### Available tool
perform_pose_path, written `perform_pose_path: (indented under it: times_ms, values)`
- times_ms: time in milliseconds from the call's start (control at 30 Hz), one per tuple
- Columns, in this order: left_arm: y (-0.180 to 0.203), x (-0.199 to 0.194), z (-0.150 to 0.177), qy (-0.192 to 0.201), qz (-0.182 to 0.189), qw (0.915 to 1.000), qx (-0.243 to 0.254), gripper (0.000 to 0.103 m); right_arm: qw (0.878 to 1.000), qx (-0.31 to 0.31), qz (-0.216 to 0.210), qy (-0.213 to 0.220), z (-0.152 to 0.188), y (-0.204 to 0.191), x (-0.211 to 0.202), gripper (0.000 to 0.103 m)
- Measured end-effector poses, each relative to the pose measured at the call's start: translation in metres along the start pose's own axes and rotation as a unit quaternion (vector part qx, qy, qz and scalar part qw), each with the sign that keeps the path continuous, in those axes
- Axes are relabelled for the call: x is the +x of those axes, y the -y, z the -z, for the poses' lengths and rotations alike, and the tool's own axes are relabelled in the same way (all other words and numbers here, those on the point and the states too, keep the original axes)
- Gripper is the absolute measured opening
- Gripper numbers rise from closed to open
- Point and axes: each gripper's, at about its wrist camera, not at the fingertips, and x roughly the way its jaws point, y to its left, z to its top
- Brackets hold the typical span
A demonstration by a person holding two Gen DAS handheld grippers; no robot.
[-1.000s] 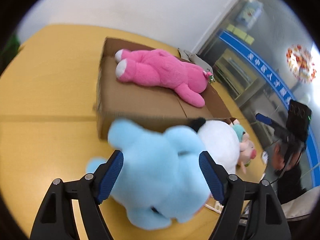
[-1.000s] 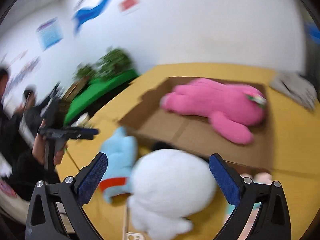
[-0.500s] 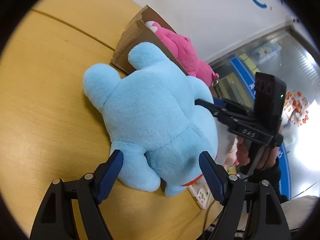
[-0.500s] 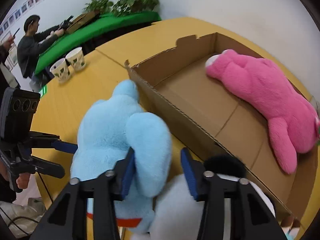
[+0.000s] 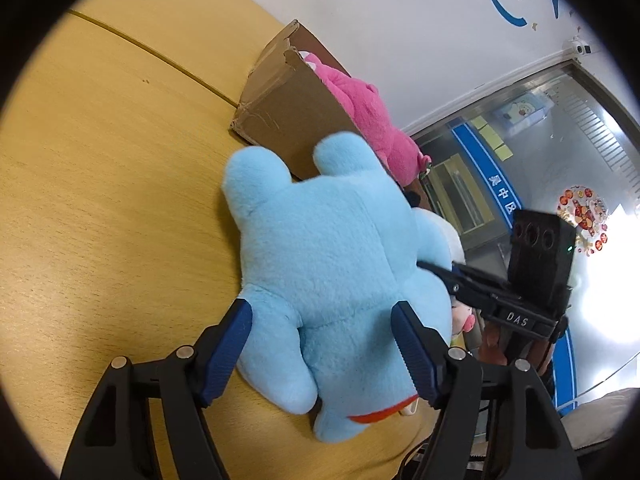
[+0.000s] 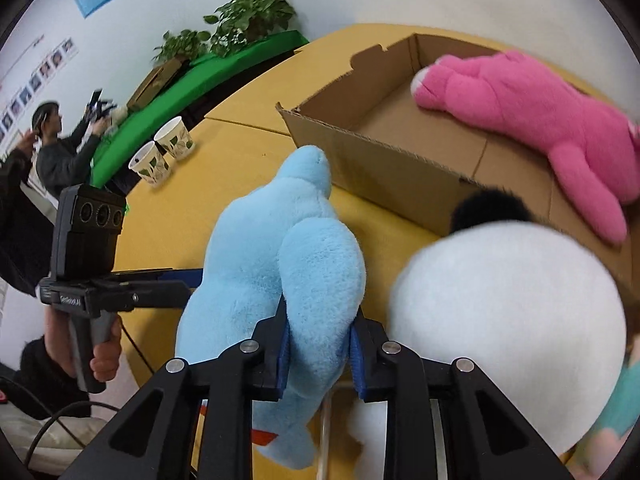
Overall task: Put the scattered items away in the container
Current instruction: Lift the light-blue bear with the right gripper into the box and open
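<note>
Plush was the matter in hand: the blue plush toy (image 5: 332,264) lay on the yellow surface (image 5: 100,200) just outside the cardboard box (image 5: 288,120), which sat toward one o'clock in the left wrist view. The left tool (image 5: 322,344) stood spread, its blue pads either side of the toy's lower body without visibly squeezing it. Over in the right wrist view the right tool (image 6: 318,354) was pinching one limb of the blue plush toy (image 6: 280,272), the fabric bulging between the pads.

Judged from this, a lift by that one soft limb would let the body hang and swing, so closing the left tool on the torso as well should keep it level. The box's near wall (image 6: 384,172) stood upright at twelve o'clock, so the toy would need to rise above that corrugated edge before travelling forward.

Inside, the pink plush toy (image 6: 532,108) filled the far right at two o'clock, leaving bare cardboard floor (image 6: 404,124) on the left. The white plush toy (image 6: 508,312) crowded the right tool at three o'clock, touching the box wall, while two paper cups (image 6: 162,154) stood well apart at ten o'clock.
</note>
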Motion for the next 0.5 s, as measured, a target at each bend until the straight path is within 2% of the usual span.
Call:
perform_pose_path:
  times_ms: [133,267,367,433,500]
  values:
    - [-0.003,-0.001,0.003,-0.005,0.002,1.0,-0.004,0.073,1.0,-0.001,0.016,0.001,0.001,0.003,-0.006,0.03]
    - [-0.007,-0.001,0.007,-0.011,0.003,0.9999,-0.009,0.073,0.998,-0.038,0.059,0.011,-0.01,-0.007,-0.009,0.037]
    - [-0.011,0.0,0.015,-0.013,0.001,0.9998,-0.015,0.073,0.996,-0.052,0.068,0.014,-0.016,-0.01,-0.008,0.038]
    - [-0.009,0.001,0.018,-0.016,0.001,0.9998,-0.012,0.073,0.994,-0.07,0.08,-0.002,-0.014,-0.014,0.003,0.034]
    - [-0.006,0.004,0.019,-0.023,0.001,0.9997,-0.007,0.067,0.991,-0.089,0.099,-0.009,-0.007,-0.019,0.011,0.03]
